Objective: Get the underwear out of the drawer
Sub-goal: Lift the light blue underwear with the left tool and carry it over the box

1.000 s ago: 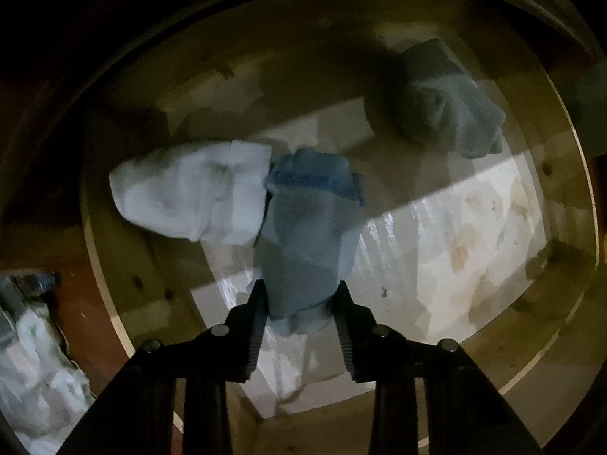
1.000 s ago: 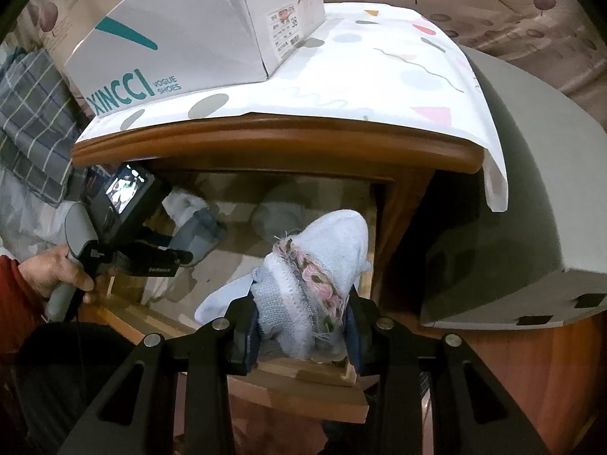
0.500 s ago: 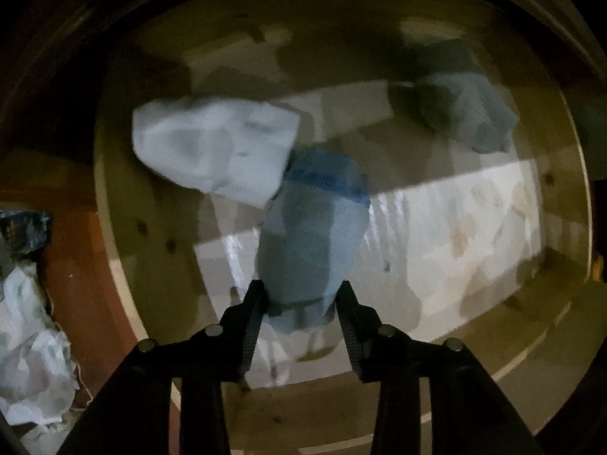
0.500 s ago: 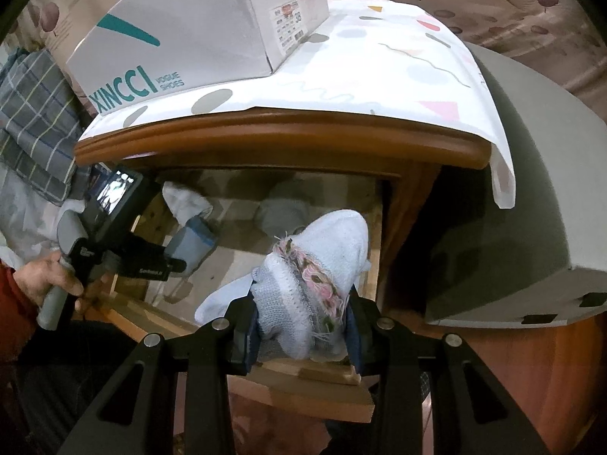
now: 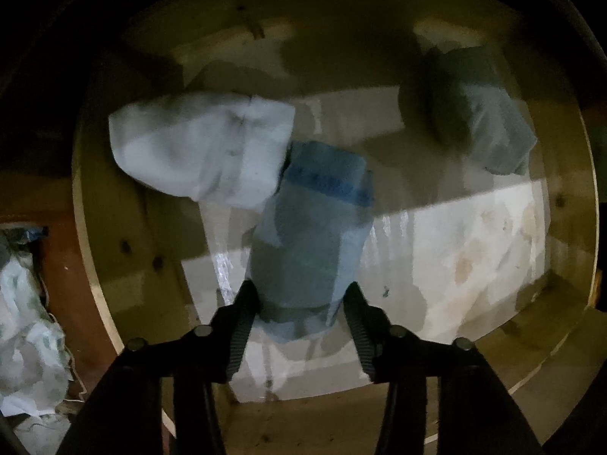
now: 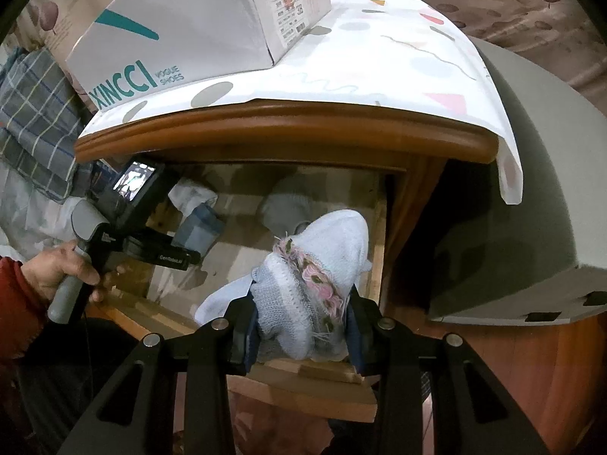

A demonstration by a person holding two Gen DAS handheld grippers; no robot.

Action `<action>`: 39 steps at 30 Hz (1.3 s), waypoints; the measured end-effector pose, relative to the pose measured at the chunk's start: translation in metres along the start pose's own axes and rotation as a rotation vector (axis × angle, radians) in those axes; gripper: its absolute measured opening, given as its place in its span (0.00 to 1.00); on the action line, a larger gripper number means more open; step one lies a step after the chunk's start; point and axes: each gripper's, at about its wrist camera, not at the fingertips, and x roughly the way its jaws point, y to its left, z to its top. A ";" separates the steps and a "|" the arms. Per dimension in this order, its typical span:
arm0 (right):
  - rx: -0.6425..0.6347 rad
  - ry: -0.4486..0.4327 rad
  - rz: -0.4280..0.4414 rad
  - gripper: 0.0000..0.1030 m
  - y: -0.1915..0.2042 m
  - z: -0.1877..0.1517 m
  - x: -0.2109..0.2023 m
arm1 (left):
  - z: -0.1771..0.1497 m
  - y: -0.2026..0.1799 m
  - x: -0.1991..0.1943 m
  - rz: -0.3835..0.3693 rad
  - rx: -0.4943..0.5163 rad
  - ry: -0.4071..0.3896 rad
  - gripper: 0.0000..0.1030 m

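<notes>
My left gripper [image 5: 299,303] points straight down into the wooden drawer [image 5: 114,265], shut on a rolled blue-grey underwear bundle with a blue band [image 5: 311,242]; both pads touch its sides. A white bundle [image 5: 201,148] lies against it on the drawer floor. A grey-green bundle [image 5: 481,113] lies in the far right corner. In the right wrist view, my right gripper [image 6: 301,326] is shut on a white bundle with pink floral lace [image 6: 326,258], held above the drawer's front right corner. The left gripper [image 6: 182,256] and the hand [image 6: 64,269] holding it show at the left.
The drawer front rim [image 6: 303,390] juts out below my right gripper. Just above the drawer opening is the cabinet top with a patterned cover [image 6: 379,57] and a white shoe box [image 6: 189,26]. A grey padded surface [image 6: 531,189] stands at the right, plaid cloth [image 6: 34,113] at the left.
The left view has rolled and shifted slightly, so the white bundle sits higher and further right. The left fingers stand a little wider around the blue-grey bundle. The right gripper has not moved.
</notes>
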 end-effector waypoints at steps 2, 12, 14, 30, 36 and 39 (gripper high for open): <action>-0.006 0.000 0.000 0.33 0.001 0.000 0.000 | -0.003 0.010 -0.004 -0.013 -0.017 -0.005 0.36; -0.003 0.013 -0.001 0.33 -0.001 -0.001 0.003 | -0.024 0.006 -0.015 -0.011 -0.017 -0.033 0.31; -0.004 0.014 -0.003 0.33 0.000 -0.001 0.003 | -0.030 0.004 -0.021 -0.014 -0.010 -0.040 0.31; -0.052 0.061 -0.052 0.33 0.012 -0.004 0.016 | -0.093 -0.011 -0.081 0.031 -0.004 -0.213 0.31; -0.057 0.065 -0.065 0.33 0.013 -0.004 0.018 | -0.104 -0.012 -0.123 0.052 -0.012 -0.324 0.31; -0.049 0.064 -0.070 0.33 0.013 -0.004 0.018 | -0.111 -0.013 -0.138 0.064 -0.015 -0.368 0.31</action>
